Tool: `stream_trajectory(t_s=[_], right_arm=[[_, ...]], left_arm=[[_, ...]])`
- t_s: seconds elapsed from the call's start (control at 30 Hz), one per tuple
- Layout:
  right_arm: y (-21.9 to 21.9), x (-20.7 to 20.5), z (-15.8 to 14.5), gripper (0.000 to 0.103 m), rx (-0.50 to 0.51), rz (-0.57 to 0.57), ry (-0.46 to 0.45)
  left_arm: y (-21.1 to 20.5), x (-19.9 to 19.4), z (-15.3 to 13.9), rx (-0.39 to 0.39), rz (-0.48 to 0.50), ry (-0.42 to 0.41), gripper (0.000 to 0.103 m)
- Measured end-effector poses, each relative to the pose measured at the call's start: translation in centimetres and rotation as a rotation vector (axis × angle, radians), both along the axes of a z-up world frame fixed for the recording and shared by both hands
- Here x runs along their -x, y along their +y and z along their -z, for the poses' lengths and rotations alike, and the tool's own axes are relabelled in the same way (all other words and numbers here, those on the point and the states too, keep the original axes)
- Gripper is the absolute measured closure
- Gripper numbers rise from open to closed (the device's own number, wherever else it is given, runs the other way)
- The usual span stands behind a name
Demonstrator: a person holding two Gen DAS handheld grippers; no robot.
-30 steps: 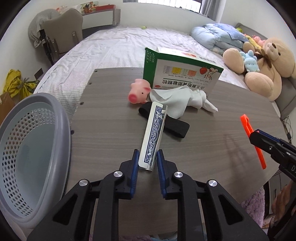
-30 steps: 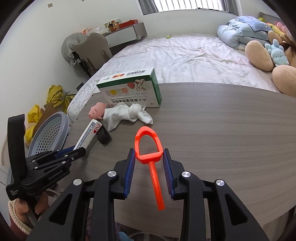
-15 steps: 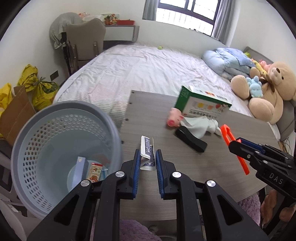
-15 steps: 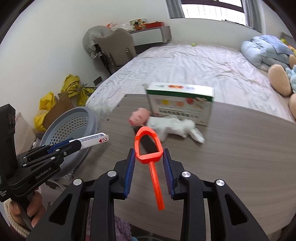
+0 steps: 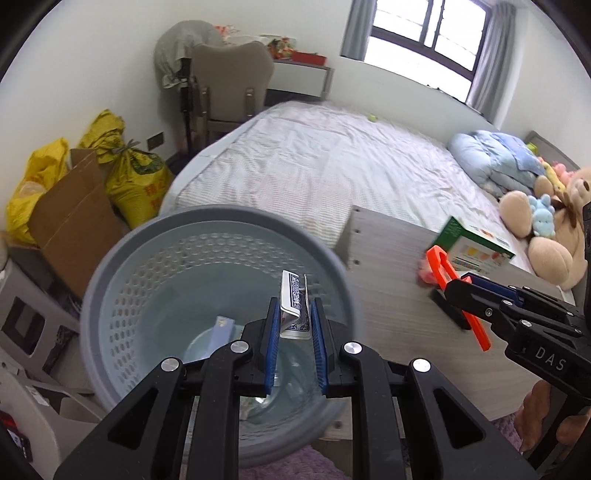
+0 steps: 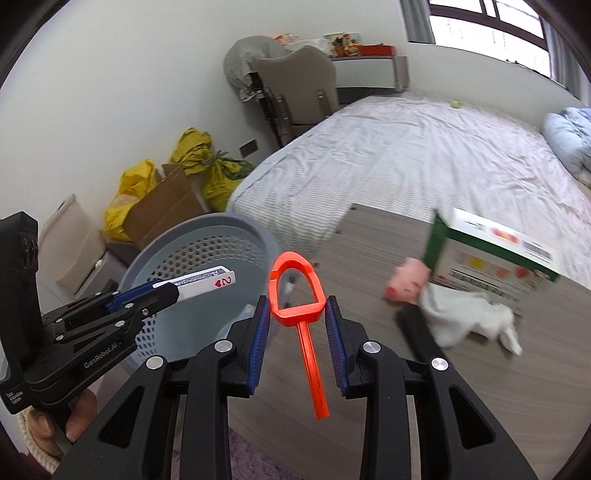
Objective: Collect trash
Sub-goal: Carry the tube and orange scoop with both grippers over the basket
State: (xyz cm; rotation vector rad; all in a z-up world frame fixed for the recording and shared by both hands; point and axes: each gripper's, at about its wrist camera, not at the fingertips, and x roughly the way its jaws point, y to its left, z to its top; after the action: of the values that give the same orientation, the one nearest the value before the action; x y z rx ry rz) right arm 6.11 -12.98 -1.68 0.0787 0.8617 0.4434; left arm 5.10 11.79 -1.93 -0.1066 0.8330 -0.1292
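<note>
- A bedroom in a home is shown: most of the floor is taken up by a wide bed (image 5: 332,162) covered with a pale striped sheet.
- A folded blue duvet (image 5: 491,155) and a large teddy bear (image 5: 554,221) are seen at the bed's head.
- A padded chair (image 6: 295,88) draped with clothing is placed at a wall-mounted desk (image 6: 369,70).
- A curtained window (image 5: 424,33) is set in the far wall.
- Yellow sacks (image 6: 199,166) and a cardboard box (image 5: 74,214) are stored against the white wall.
</note>
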Motion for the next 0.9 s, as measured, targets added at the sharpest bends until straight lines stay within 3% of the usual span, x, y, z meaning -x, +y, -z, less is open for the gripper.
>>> stream_trajectory(t_s=[0.4, 0.9], right_arm=[[8.7, -2.7, 2.2, 0.073, 0.015, -0.164, 0.059], [13.5, -3.9, 4.6, 0.073, 0.039, -0.23, 0.101]], left_arm=[[6.6, -0.6, 2.6, -0.014, -0.149, 0.069, 0.086], [9.4, -0.8, 4.4, -0.022, -0.216, 0.121, 0.086]])
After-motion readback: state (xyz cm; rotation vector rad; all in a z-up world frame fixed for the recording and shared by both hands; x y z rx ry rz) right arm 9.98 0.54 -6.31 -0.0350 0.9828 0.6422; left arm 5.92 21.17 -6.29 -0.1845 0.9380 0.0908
